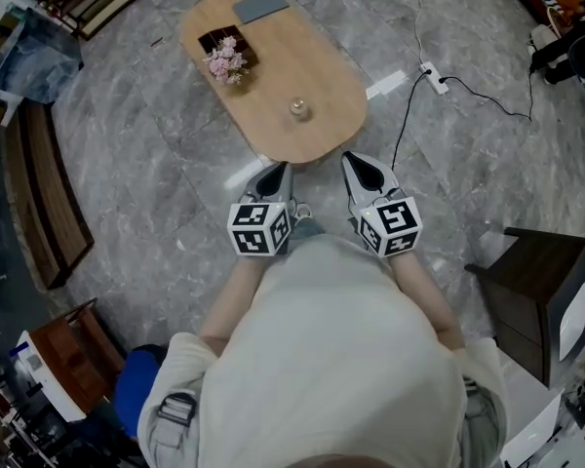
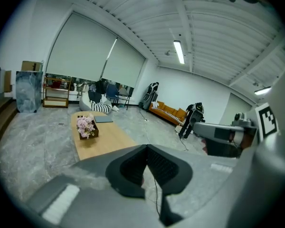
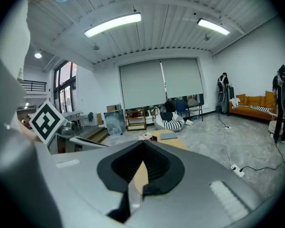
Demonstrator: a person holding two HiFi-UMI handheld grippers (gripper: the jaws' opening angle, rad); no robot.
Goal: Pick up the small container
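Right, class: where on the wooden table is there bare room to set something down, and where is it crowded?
Bare: the table along its right side, between the grey pad at the far end and the small container nearer you. Crowded: far left, around the flower box.

Grey marble-pattern floor (image 1: 156, 154) throughout. Oval wooden tabletop (image 1: 317, 71) stands mid-room. Beyond the tabletop: low wooden shelf (image 2: 56, 91) under drawn white roller blinds (image 2: 85, 56). Right of the tabletop: white power strip (image 1: 435, 79) on the floor, orange sofa (image 2: 168, 114) against a white wall (image 2: 204, 91). Left of the tabletop: low dark wooden platform (image 1: 58, 213). Ceiling strip lights (image 3: 113, 24) lit
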